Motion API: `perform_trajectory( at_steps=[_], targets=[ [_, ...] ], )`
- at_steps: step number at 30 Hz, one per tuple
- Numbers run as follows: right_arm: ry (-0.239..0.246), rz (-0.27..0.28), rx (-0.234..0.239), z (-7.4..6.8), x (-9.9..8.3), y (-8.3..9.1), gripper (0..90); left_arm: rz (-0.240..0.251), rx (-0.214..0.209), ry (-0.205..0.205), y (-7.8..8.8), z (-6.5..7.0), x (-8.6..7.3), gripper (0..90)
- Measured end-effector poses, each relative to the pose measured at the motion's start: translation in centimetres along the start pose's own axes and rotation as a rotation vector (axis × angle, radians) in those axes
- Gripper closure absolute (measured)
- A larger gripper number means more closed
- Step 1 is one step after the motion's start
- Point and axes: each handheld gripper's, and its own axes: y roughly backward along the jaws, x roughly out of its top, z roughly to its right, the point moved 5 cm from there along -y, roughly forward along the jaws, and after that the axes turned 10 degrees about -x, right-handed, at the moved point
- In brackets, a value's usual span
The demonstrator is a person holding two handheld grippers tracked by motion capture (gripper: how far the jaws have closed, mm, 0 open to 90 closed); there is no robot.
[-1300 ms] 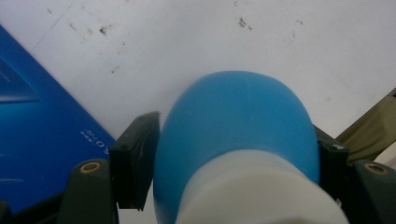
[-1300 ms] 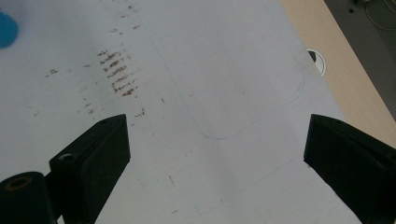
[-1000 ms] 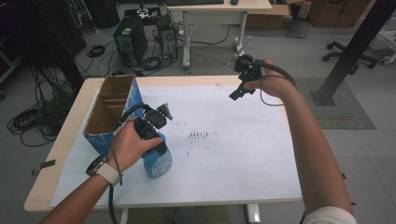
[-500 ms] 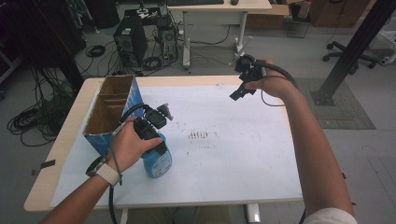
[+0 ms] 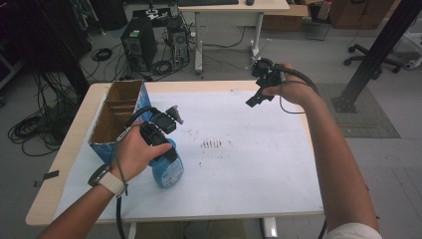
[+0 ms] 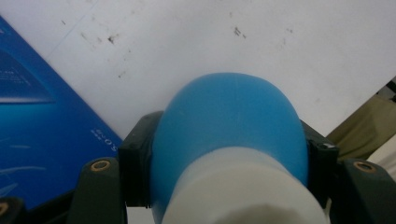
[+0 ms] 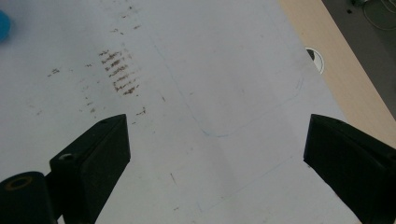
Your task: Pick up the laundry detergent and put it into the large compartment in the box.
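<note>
A blue spray bottle (image 5: pixel 167 171) with a white neck stands on the white table cover, beside the blue box. My left gripper (image 5: pixel 165 149) is shut on it near the top. In the left gripper view the bottle (image 6: pixel 229 126) fills the space between the two black jaws, and both pads press on its sides. My right gripper (image 5: pixel 255 98) is held up over the far right part of the table. Its jaws stand wide open in the right gripper view (image 7: pixel 215 149), with nothing between them, only the table cover below.
An open cardboard box with blue sides (image 5: pixel 117 117) stands at the table's left, its blue wall (image 6: pixel 42 126) close to the bottle. Dark smudges (image 5: pixel 213 144) mark the middle of the white cover (image 7: pixel 119 72). A cable hole (image 7: pixel 315 58) sits in the bare wooden edge.
</note>
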Motion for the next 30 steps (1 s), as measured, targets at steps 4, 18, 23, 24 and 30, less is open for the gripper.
perform_trajectory(
  at_steps=[4, 18, 23, 24, 30],
  targets=[
    [-0.003, 0.001, -0.001, 0.0, -0.1, 0.1, 7.3, 0.000, 0.005, 0.004, 0.6, 0.1, 0.1, 37.0],
    [-0.006, 0.003, -0.003, 0.1, -0.3, 0.3, 7.3, 0.004, 0.005, 0.025, 2.5, 0.1, 0.2, 37.0],
    [-0.005, 0.004, -0.003, 0.1, -0.3, 0.3, 7.3, 0.003, 0.011, 0.026, 3.4, 0.2, 0.4, 37.1],
    [-0.006, 0.005, -0.003, 0.1, -0.3, 0.3, 7.3, 0.006, 0.011, 0.029, 3.6, 0.2, 0.5, 37.1],
    [-0.004, 0.009, 0.000, 0.0, -0.2, 0.2, 7.3, 0.006, 0.028, 0.037, 5.2, 0.1, 0.9, 37.1]
  ],
)
